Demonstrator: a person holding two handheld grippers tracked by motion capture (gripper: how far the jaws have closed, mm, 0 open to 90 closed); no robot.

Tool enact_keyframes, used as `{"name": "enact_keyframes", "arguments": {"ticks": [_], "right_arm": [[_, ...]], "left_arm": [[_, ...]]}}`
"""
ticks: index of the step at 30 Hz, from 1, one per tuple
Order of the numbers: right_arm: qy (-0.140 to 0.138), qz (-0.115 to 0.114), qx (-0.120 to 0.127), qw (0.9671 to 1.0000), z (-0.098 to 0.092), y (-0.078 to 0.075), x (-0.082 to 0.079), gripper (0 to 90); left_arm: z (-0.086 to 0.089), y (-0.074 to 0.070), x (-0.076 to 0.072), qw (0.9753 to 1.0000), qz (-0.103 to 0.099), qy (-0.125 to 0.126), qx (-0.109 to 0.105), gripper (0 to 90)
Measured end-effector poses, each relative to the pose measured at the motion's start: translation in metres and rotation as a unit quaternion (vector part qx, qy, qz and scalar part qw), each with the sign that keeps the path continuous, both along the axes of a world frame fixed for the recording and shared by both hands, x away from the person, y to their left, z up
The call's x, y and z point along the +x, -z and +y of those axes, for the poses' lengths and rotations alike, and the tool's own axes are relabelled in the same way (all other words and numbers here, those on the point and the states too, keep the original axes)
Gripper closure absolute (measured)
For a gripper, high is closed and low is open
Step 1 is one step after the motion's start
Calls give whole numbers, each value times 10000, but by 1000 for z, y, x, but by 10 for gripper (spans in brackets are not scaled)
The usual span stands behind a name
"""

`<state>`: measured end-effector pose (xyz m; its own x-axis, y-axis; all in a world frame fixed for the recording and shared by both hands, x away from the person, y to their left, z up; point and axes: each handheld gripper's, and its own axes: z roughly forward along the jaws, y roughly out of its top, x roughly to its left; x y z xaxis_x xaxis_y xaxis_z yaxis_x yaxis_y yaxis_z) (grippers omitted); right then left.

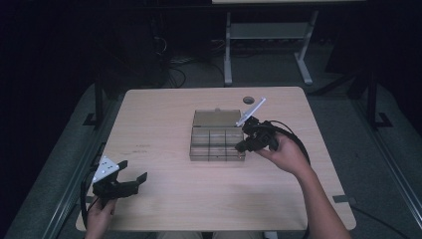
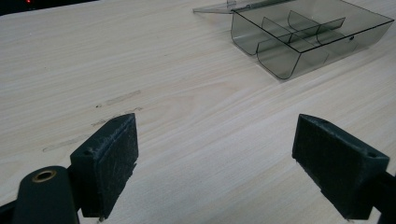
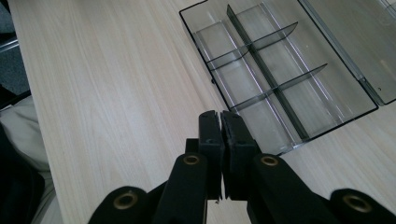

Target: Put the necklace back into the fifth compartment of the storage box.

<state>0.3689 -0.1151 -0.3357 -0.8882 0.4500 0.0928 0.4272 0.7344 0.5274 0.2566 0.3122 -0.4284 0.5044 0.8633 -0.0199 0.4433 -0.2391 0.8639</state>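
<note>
A clear grey plastic organiser box (image 1: 217,143) lies open in the middle of the table, its lid (image 1: 215,118) folded flat behind it. Its divided compartments (image 3: 275,84) look empty. My right gripper (image 1: 242,146) hovers at the box's right front corner, held in a hand, jaws pressed together on nothing (image 3: 219,122). My left gripper (image 1: 134,174) rests near the table's front left, jaws wide apart over bare wood (image 2: 215,158), well away from the box (image 2: 308,37).
The light wooden table (image 1: 164,119) has a round cable hole (image 1: 248,100) at the back. Behind it stand a second table's white legs (image 1: 228,50) and cables on the floor. A metal rail (image 1: 74,184) runs along the left side.
</note>
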Motion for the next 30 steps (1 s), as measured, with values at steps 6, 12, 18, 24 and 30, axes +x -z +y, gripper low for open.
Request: {"name": "enact_keyframes", "arguments": {"ticks": [6,12,18,24,30], "right_arm": [[-20,-5,-7,10000,6,-2,5,875],[-28,20,10,10000,11,-3,11,874],[-34,28,38,10000,14,-2,15,874],[-77,3,41,10000,20,-5,21,874],[-104,-3,52,9999,26,-6,26,874]], "left_arm": [[0,0,0,10000,-7,8,13,141],[0,-1,0,10000,-3,13,26,141],[0,-1,0,10000,-13,21,32,141],[0,-1,0,10000,-18,16,18,141],[0,-1,0,10000,-28,12,0,141]]}}
